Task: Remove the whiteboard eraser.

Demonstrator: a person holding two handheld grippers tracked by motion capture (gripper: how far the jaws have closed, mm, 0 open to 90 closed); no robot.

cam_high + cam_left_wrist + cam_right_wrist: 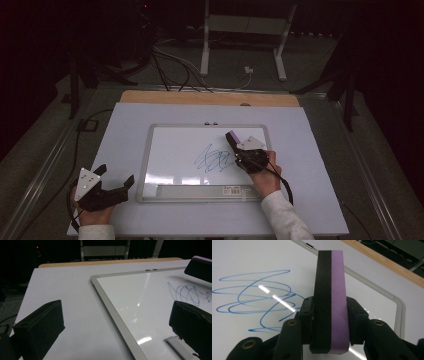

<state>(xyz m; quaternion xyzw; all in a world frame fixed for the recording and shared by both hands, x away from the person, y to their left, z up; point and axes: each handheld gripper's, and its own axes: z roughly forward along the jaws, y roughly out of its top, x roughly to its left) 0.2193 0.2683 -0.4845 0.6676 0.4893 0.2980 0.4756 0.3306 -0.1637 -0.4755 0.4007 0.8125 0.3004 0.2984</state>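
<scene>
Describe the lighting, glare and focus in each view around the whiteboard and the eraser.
High view: dim, surroundings nearly black, whiteboard brightest, with faint reflections near its lower edge. Left gripper view: bright streaks of glare across the board; the near jaws are dark and soft. Right gripper view: glare streaks cross the blue scribble; the eraser clamped in the right gripper looks sharp.

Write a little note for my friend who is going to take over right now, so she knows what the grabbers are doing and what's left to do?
Right gripper: shut on the eraser, purple on one side and black on the other, held over the whiteboard beside the scribble.
Left gripper: open, holding nothing, at the table's near left corner, just off the board's frame.
Blue scribble: in the middle of the board, looks whole.
Done: eraser picked up and brought to the board.
Left: probably wipe the scribble away; whether the eraser touches the board yet is unclear.
</scene>
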